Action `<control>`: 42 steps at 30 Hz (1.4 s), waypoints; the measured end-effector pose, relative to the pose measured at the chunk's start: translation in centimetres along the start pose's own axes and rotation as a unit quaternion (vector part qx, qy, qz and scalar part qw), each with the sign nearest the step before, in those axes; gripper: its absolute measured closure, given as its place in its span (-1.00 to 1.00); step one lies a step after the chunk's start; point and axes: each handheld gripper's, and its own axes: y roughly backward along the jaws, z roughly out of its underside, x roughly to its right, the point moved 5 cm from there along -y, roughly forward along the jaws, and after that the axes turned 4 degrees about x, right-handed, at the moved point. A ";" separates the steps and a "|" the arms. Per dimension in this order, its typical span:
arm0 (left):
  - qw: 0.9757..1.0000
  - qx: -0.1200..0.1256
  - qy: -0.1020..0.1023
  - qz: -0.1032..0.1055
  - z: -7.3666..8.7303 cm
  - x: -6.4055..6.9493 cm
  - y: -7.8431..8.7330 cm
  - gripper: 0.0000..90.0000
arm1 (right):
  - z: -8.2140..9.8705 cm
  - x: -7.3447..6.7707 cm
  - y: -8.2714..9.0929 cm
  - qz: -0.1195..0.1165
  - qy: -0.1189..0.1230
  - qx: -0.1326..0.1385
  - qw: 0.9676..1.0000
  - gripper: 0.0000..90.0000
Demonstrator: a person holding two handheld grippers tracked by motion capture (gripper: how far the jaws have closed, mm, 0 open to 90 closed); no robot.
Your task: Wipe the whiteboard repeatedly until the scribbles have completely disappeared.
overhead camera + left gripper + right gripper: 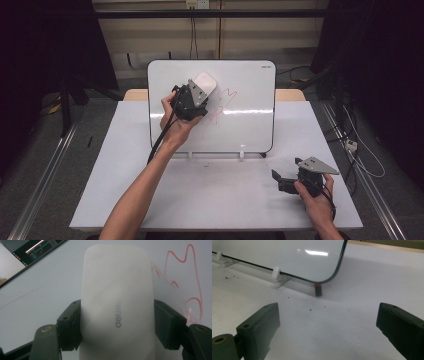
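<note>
Two risks stand out as my left gripper (pixel 196 96) clamps the white eraser (pixel 116 302) against the propped whiteboard (pixel 250 130) beside red scribbles (pixel 186 285): tipping the board or slipping, while my right gripper (pixel 327 327) rests open on the white table (pixel 210 195) amid a dark room.

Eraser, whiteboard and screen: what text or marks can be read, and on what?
"deli": grey print on the white eraser.
Mark in the whiteboard top right corner: too small to read.
Screen text: blurred.
Red scribble on the whiteboard: no letters.
</note>
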 end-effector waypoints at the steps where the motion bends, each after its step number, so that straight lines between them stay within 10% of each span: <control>1: 1.000 0.000 -0.001 0.004 0.0 0.3 0.0 -0.31 | 0.0 -0.1 0.0 0.000 0.000 0.000 1.000 -0.89; 15: 0.999 0.007 -0.039 0.025 1.3 4.6 0.5 -0.31 | 0.0 -0.1 0.0 -0.001 0.001 0.001 1.000 -0.89; 42: 1.000 0.011 -0.018 0.021 -1.9 2.1 -1.3 -0.31 | 0.0 -0.1 0.0 -0.003 -0.001 0.001 1.000 -0.89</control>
